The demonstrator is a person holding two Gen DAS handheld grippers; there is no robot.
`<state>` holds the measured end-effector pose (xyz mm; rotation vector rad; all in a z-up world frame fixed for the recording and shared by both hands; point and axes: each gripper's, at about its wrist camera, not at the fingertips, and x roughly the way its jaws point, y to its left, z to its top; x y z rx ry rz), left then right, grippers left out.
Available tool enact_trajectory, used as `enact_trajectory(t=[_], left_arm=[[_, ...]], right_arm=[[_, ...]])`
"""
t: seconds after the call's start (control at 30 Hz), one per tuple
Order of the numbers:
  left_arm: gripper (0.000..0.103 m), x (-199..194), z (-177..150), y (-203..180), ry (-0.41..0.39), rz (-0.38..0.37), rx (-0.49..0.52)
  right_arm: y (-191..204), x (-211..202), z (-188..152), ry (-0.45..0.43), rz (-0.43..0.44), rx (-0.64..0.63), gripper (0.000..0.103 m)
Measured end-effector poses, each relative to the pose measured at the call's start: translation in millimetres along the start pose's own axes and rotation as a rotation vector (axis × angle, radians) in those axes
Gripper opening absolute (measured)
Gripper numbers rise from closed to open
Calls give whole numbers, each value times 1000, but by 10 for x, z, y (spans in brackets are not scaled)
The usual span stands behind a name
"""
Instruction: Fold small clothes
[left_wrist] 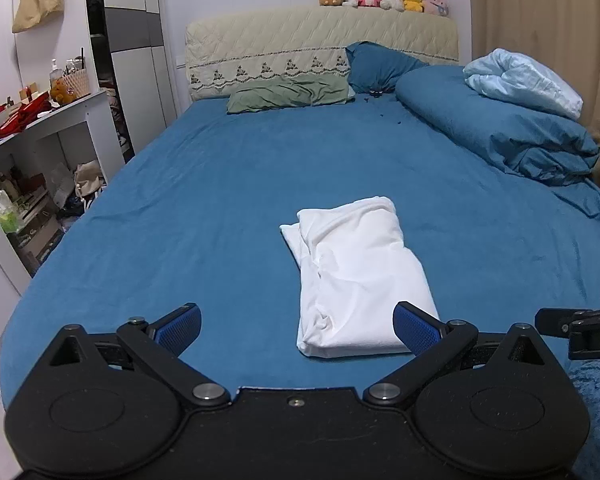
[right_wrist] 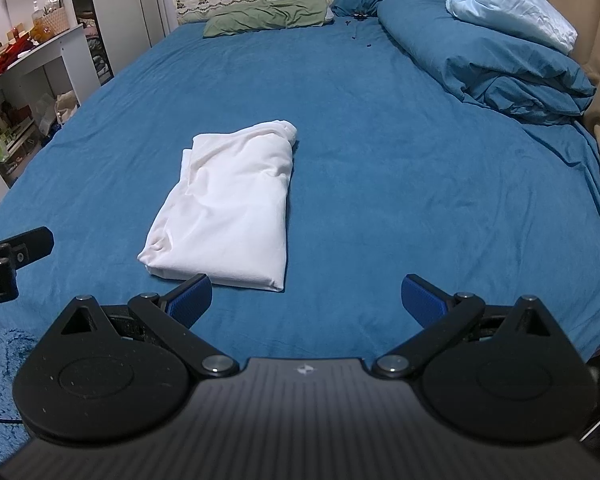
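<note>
While both tongs (left_wrist: pixel 298 326) (right_wrist: pixel 306 298) gape, the folded white garment (left_wrist: pixel 356 280) (right_wrist: pixel 230 208) lies just ahead.

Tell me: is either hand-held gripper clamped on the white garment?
No. The white garment lies folded on the bed, both grippers open and apart from it.

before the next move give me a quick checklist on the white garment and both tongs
1. Left tongs open and holding nothing: ok.
2. Right tongs open and holding nothing: ok.
3. White garment lies folded on the blue bed sheet, free of both tongs: ok.
4. Fold neat: not ok, the far end is bunched and a lower layer sticks out at the far left corner.
5. Sheet around the garment free of other items: ok; the green pillow and blue duvet lie far off.
6. More clothes waiting to be folded: cannot tell, none show in either view.
</note>
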<state>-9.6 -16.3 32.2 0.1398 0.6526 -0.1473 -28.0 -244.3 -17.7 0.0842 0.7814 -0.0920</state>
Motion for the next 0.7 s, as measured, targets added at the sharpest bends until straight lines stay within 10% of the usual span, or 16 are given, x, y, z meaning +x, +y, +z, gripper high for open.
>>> enact_trajectory(t=[0.7], left_arm=[[103, 37, -8, 25, 11, 12, -10]], right_arm=[[101, 6, -2, 5, -1, 4, 103]])
